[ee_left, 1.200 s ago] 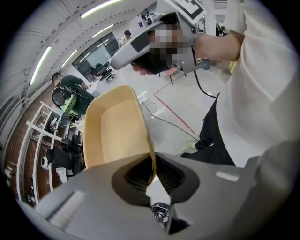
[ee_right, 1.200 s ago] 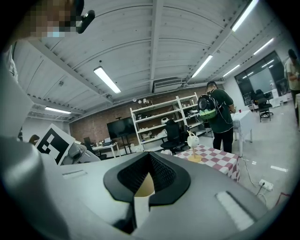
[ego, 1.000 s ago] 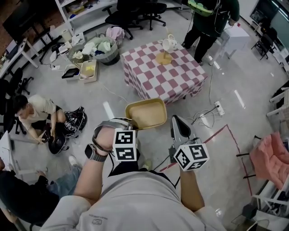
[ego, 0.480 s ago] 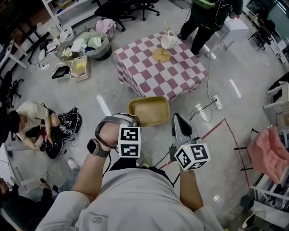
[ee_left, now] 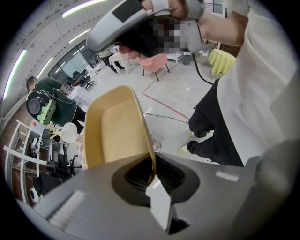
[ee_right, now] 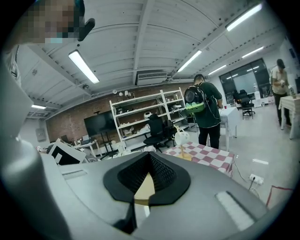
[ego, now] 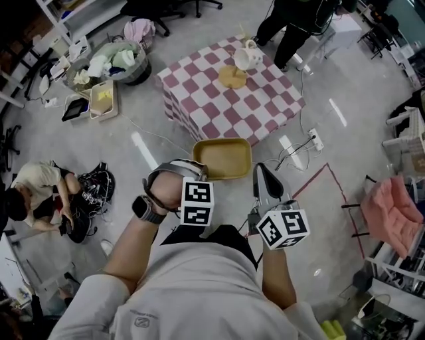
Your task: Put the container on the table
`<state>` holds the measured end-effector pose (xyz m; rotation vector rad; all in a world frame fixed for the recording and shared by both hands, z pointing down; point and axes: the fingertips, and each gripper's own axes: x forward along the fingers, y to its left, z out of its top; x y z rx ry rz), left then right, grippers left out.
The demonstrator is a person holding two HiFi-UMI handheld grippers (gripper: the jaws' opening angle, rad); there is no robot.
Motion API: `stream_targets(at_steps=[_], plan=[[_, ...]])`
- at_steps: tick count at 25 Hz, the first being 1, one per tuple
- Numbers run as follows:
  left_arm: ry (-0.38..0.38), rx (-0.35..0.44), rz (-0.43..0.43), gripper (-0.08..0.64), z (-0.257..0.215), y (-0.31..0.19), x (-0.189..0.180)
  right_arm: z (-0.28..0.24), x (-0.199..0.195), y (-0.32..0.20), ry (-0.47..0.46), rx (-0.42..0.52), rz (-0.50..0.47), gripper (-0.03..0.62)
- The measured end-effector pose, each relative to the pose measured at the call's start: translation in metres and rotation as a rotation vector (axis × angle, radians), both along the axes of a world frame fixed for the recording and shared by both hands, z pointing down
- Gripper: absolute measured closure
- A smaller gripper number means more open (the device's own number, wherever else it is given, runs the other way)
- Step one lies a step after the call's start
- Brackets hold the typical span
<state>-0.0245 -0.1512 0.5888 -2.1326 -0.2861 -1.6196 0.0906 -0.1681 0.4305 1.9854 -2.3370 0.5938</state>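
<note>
A tan, shallow container [ego: 222,159] hangs in the air above the floor, short of the checkered table [ego: 262,106]. My left gripper [ego: 196,174] is shut on its near left rim. In the left gripper view the container [ee_left: 115,129] stands on edge, its thin rim pinched where the jaws of the left gripper [ee_left: 151,172] meet. My right gripper [ego: 259,171] is shut beside the container's right edge, apart from it. In the right gripper view the right gripper [ee_right: 149,161] points at the table [ee_right: 208,154] ahead, jaws together.
A white cup on a wooden stand [ego: 238,66] sits at the table's far side, and a person [ego: 299,20] stands behind it. A basket of cloths [ego: 109,63] and trays lie left of the table. Cables and a power strip [ego: 315,141] cross the floor at the right.
Both grippers and the held container have come nearer to the checkered table. The view has shifted forward and the seated person has slid towards the left edge.
</note>
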Motion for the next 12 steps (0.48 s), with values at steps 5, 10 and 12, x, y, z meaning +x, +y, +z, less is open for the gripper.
stream_targets(at_steps=[5, 10, 12], plan=[[-0.007, 0.003, 0.038, 0.537, 0.017, -0.019, 0.001, 0.003, -0.002, -0.014, 0.003, 0.002, 0.015, 0.583], [-0.024, 0.004, 0.057, 0.537, 0.037, -0.037, 0.017, 0.016, 0.013, -0.033, -0.018, -0.007, 0.021, 0.583], [-0.039, 0.004, 0.062, 0.537, 0.047, -0.043, 0.025, 0.022, 0.021, -0.044, -0.033, -0.015, 0.009, 0.583]])
